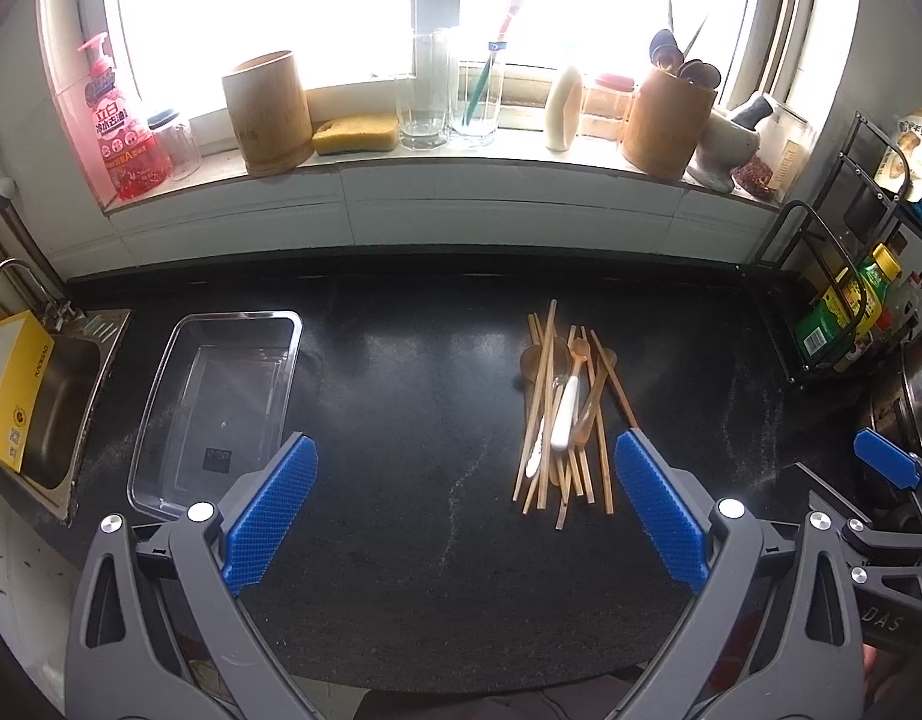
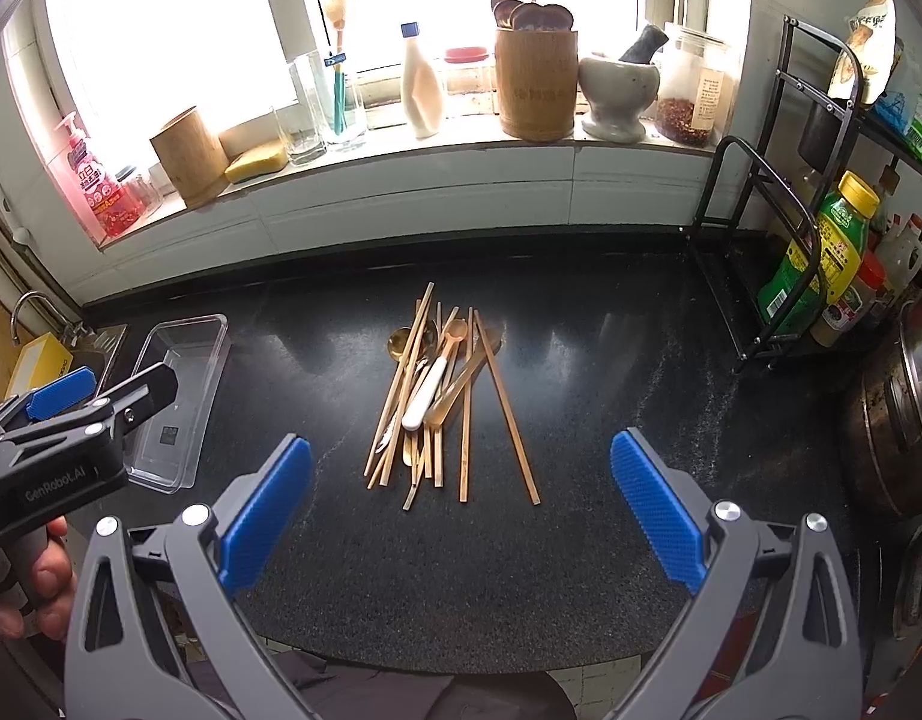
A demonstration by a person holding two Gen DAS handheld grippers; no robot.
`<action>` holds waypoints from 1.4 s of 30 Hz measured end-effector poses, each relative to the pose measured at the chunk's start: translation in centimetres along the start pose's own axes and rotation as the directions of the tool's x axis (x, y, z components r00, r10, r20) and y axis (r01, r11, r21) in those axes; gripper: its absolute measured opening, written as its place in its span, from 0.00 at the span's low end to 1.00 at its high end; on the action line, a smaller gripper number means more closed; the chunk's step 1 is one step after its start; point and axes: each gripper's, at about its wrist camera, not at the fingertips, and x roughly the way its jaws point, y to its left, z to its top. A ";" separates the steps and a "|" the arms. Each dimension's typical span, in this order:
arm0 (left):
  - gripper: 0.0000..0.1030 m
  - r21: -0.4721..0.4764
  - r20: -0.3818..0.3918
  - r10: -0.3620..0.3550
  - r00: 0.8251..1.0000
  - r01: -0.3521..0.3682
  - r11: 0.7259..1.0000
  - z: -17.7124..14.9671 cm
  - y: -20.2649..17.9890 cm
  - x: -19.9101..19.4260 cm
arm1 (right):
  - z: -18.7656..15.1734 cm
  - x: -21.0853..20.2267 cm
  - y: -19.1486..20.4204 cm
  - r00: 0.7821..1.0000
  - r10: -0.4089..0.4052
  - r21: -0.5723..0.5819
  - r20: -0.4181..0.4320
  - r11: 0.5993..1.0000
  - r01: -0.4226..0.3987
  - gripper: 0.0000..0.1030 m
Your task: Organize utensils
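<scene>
A heap of wooden chopsticks (image 1: 545,420) (image 2: 461,414), wooden spoons and a white-handled utensil (image 1: 566,414) (image 2: 428,390) lies on the black counter. A clear plastic tray (image 1: 221,396) (image 2: 179,396) sits to its left, with nothing in it. My left gripper (image 1: 464,510) hovers open over the counter between tray and heap, the heap just ahead of its right finger. My right gripper (image 2: 461,510) stands open directly in front of the heap, fingers wide apart, holding nothing. The left gripper (image 2: 71,414) shows at the left edge of the right wrist view, held by a hand.
On the windowsill stand an empty bamboo holder (image 1: 269,111) (image 2: 188,156), a bamboo holder with spoons (image 1: 668,120) (image 2: 536,81), glasses, a sponge, a soap bottle and a mortar. A sink (image 1: 47,396) lies far left. A black rack with bottles (image 2: 821,264) and a pot occupy the right.
</scene>
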 end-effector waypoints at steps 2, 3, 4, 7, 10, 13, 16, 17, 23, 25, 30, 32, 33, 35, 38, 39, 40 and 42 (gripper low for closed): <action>0.94 0.008 0.016 0.006 1.000 -0.006 1.000 0.1 -0.1 0.3 | 0.2 0.3 -0.2 1.000 0.001 0.004 -0.001 1.000 -0.001 0.94; 0.94 0.019 0.020 0.011 1.000 -0.012 1.000 0.2 -0.2 0.5 | 0.3 0.5 -0.4 1.000 0.003 0.007 -0.003 1.000 -0.003 0.94; 0.94 0.028 0.018 0.015 1.000 -0.015 0.999 0.3 -0.3 0.8 | 0.4 0.7 -0.5 1.000 0.004 0.009 -0.005 1.000 -0.004 0.94; 0.94 0.040 -0.008 0.001 1.000 0.000 0.999 0.5 -0.5 2.1 | 0.7 1.3 -0.7 1.000 0.004 0.009 -0.009 1.000 -0.004 0.94; 0.94 0.046 -0.052 -0.031 0.998 0.034 0.998 0.9 -0.7 3.7 | 1.1 2.1 -0.9 1.000 0.004 0.005 -0.018 1.000 -0.004 0.94; 0.94 0.041 -0.065 -0.017 0.998 0.020 0.999 1.2 -0.6 4.7 | 1.6 3.0 -1.1 1.000 0.008 0.004 -0.029 1.000 -0.008 0.94; 0.94 0.037 -0.061 -0.008 0.998 0.010 0.999 1.7 -0.7 5.2 | 2.1 3.9 -1.3 0.999 0.006 0.006 -0.044 1.000 -0.006 0.94; 0.94 0.038 -0.056 -0.003 0.998 0.005 0.999 1.9 -0.9 5.3 | 2.2 4.1 -1.3 0.999 0.007 0.008 -0.044 1.000 -0.007 0.94; 0.94 0.049 -0.041 -0.006 0.999 0.008 0.999 2.6 -1.4 5.4 | 2.8 5.0 -1.0 0.999 0.007 -0.008 -0.052 1.000 -0.007 0.94; 0.94 0.051 -0.036 -0.007 0.999 0.009 0.999 2.9 -1.5 5.3 | 2.9 5.1 -0.9 0.998 0.006 -0.013 -0.055 1.000 -0.007 0.94; 0.94 0.046 -0.030 -0.011 0.999 0.012 0.999 3.2 -1.4 5.2 | 3.0 5.1 -0.8 0.999 0.005 -0.015 -0.048 1.000 -0.005 0.94; 0.94 0.046 -0.028 -0.011 1.000 0.013 0.999 3.1 -1.4 5.1 | 3.0 5.1 -0.7 0.999 0.006 -0.016 -0.048 1.000 -0.007 0.94; 0.94 0.046 -0.027 -0.011 1.000 0.012 0.999 3.1 -1.5 5.1 | 3.0 5.1 -0.7 0.999 0.006 -0.016 -0.049 1.000 -0.006 0.94; 0.94 0.045 -0.026 -0.010 1.000 0.011 0.999 3.0 -1.4 5.0 | 2.9 5.0 -0.7 0.999 0.006 -0.019 -0.047 1.000 -0.007 0.94; 0.94 0.042 -0.027 -0.010 1.000 0.011 0.999 2.8 -1.3 4.8 | 2.7 4.8 -0.6 0.999 0.006 -0.021 -0.046 1.000 -0.007 0.94; 0.94 0.041 -0.027 -0.010 1.000 0.011 0.999 2.8 -1.2 4.8 | 2.6 4.7 -0.6 0.999 0.006 -0.022 -0.046 1.000 -0.007 0.94; 0.94 0.040 -0.026 -0.009 1.000 0.010 0.999 2.7 -1.2 4.6 | 2.7 4.7 -0.6 0.999 0.006 -0.023 -0.045 1.000 -0.007 0.94; 0.94 0.039 -0.024 -0.008 1.000 0.009 0.999 2.6 -1.2 4.5 | 2.5 4.4 -0.5 0.999 0.005 -0.025 -0.042 1.000 -0.006 0.94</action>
